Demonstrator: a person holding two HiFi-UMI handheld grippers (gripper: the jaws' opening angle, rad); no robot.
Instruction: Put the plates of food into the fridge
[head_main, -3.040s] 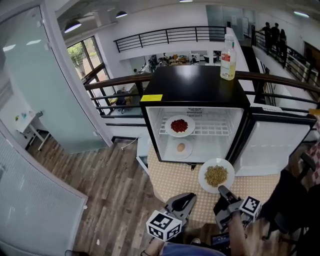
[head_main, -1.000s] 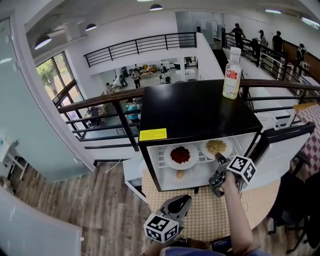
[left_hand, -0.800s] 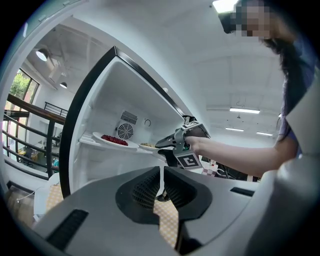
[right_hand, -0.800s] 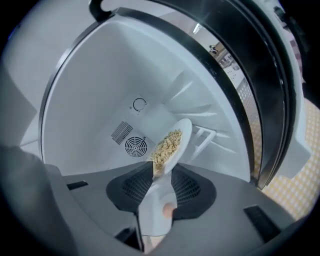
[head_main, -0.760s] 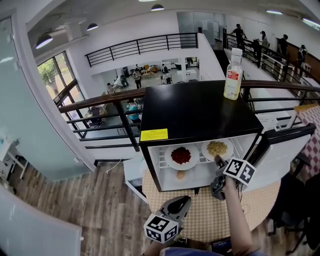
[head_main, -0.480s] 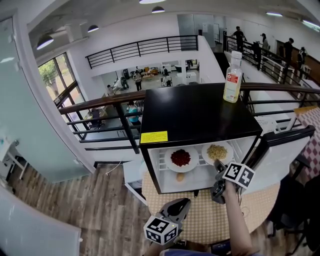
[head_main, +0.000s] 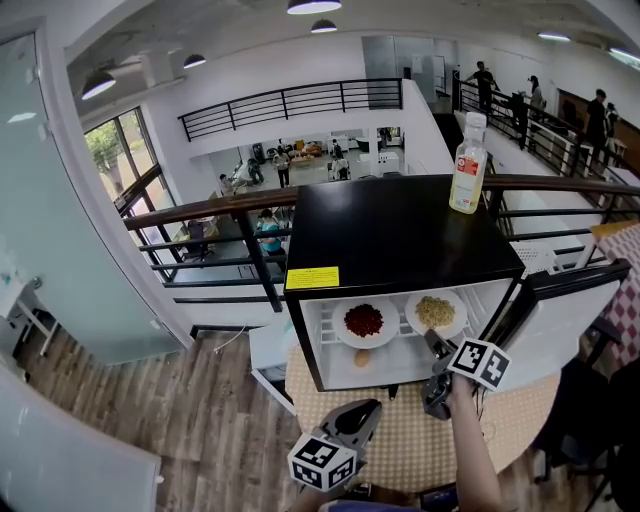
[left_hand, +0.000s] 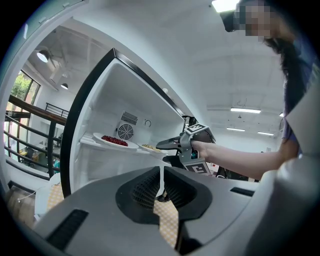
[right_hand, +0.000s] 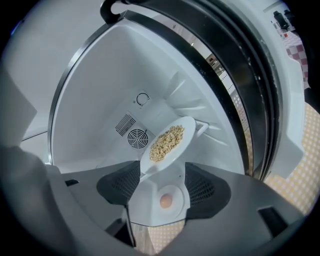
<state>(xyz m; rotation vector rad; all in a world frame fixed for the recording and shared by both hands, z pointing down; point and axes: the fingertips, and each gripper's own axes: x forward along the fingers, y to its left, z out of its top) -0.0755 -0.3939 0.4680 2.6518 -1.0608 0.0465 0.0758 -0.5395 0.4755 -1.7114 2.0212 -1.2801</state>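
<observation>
Plates first: we see the white plate of yellowish grains (head_main: 435, 313) lying on the wire shelf (head_main: 402, 328) inside the black mini-fridge (head_main: 400, 230). It's on the shelf's right half, just beside the white plate of red food (head_main: 364, 322) on the left half. Below them, on the fridge floor, sits a white plate w/ a beige egg-like lump (head_main: 362, 357). The white fridge door (head_main: 560, 320) hangs open to the right.

The right gripper (right_hand: 162, 187) is at the fridge mouth, pointing in at the grain plate. Its jaws have just been opening & now stand wide apart. The near rim of the grain plate reaches into the gap betw. them, but neither pad presses on it; the plate rests on the shelf alone. In the right gripper view we look past the plate to a round fan vent (right_hand: 136, 137) on the back wall.

The left gripper (left_hand: 161, 187) is held low in front of the fridge, over the beige checked tablecloth (head_main: 420, 440) & well apart from the plates. Its jaws are together w/ nothing betw. them. From the left gripper view we see the right one side-on, a hand (left_hand: 204, 149) wrapped round it.

A clear plastic bottle w/ a red-and-white label (head_main: 463, 166) stands upright on the fridge top, near its right rear corner.
</observation>
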